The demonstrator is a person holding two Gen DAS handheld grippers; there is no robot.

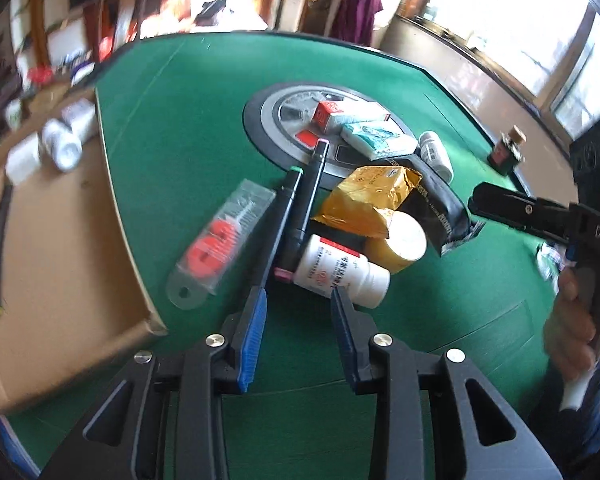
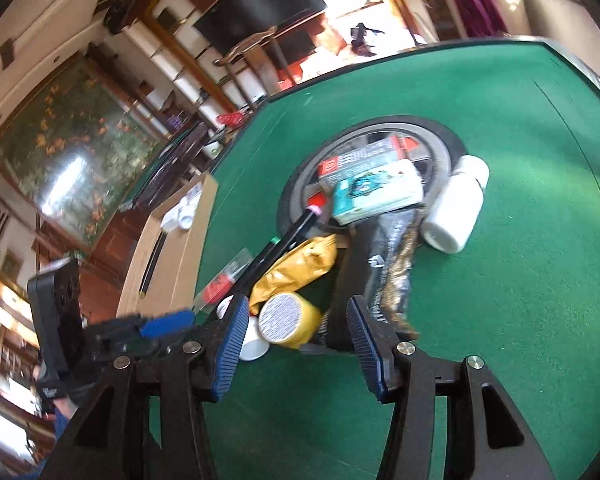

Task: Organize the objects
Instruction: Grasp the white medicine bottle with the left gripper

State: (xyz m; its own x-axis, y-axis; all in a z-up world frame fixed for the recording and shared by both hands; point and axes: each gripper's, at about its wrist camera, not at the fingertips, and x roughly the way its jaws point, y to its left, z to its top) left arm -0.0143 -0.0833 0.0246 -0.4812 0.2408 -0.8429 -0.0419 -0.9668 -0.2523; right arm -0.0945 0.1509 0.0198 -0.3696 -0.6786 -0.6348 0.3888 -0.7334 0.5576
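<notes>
Left gripper (image 1: 300,294) and right gripper (image 2: 296,312), jaws apart and empty, approach the cluttered pile; cardboard box (image 1: 60,240) waits at nine o'clock.

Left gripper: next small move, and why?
Probably ease the left gripper forward and down onto the white pill bottle. Its jaws are open and empty, the bottle lies on its side just ahead of the fingertips, nearest of the pile, and the cardboard box beside it already holds white bottles.
</notes>
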